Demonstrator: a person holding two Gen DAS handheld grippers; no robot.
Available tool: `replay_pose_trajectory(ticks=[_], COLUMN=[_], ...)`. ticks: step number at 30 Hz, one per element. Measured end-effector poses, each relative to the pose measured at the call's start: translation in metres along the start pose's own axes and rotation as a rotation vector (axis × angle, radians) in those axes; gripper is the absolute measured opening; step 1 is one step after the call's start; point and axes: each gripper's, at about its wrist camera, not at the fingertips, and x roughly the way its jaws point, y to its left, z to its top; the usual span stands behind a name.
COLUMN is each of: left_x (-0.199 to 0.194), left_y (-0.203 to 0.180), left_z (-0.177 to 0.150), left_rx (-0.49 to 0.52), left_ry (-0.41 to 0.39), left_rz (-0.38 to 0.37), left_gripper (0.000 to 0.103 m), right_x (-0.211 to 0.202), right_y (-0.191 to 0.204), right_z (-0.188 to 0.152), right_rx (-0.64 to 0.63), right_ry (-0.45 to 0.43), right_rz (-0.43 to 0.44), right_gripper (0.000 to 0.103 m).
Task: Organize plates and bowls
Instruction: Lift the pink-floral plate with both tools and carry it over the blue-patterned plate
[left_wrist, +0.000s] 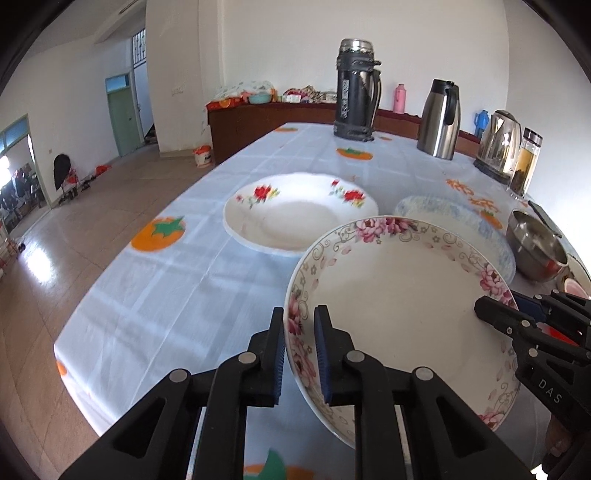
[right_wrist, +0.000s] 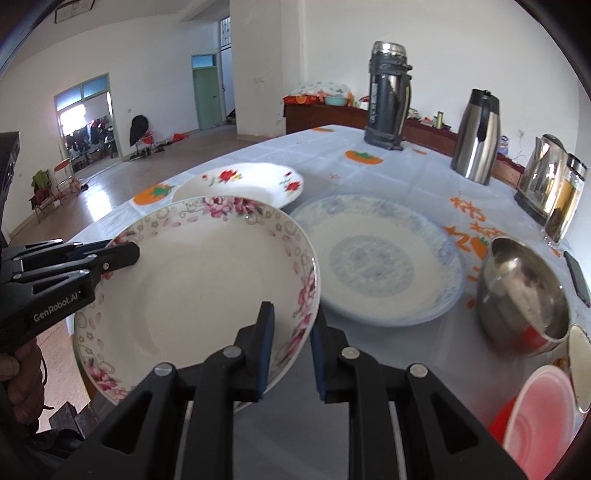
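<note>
A cream plate with pink flowers on its rim (left_wrist: 399, 302) (right_wrist: 199, 280) is held tilted over the tablecloth between both grippers. My left gripper (left_wrist: 299, 332) is shut on its left rim, one blue pad on each face; the right wrist view shows it at the left (right_wrist: 127, 254). Shut on the opposite rim is my right gripper (right_wrist: 291, 328), which enters the left wrist view from the right (left_wrist: 485, 308). Beyond it, a white plate with red flowers (left_wrist: 295, 221) (right_wrist: 251, 184) and a blue-patterned plate (left_wrist: 443, 210) (right_wrist: 376, 258) lie flat on the table.
A steel bowl (right_wrist: 524, 295) and a red plastic bowl (right_wrist: 539, 413) sit at the right. A tall dark flask (left_wrist: 356, 92), a steel jug (left_wrist: 439, 118), a kettle (left_wrist: 498, 147) and a glass jar (left_wrist: 526, 162) line the far side. The table edge (left_wrist: 147, 206) drops off to the left.
</note>
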Motion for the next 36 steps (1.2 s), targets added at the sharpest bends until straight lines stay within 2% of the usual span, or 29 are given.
replay_pose_trajectory(ticks=[7, 15, 36], left_x=[0.013, 0.028, 0.076], left_y=[-0.020, -0.040, -0.079], left_z=[0.029, 0.046, 0.077], left_rx=[0.047, 0.081, 0.119], left_ry=[-0.043, -0.055, -0.028], left_rz=[-0.027, -0.059, -0.133], left_gripper=[0.017, 0.017, 0.017], right_x=[-0.003, 0.001, 0.015], right_y=[-0.023, -0.047, -0.088], right_z=[0.013, 0.021, 0.026], right_rx=[0.044, 0.101, 0.197], right_ry=[-0.034, -0.046, -0.029], right_rz=[-0.053, -0.113, -0.237], right_gripper=[0.019, 0.019, 0.019])
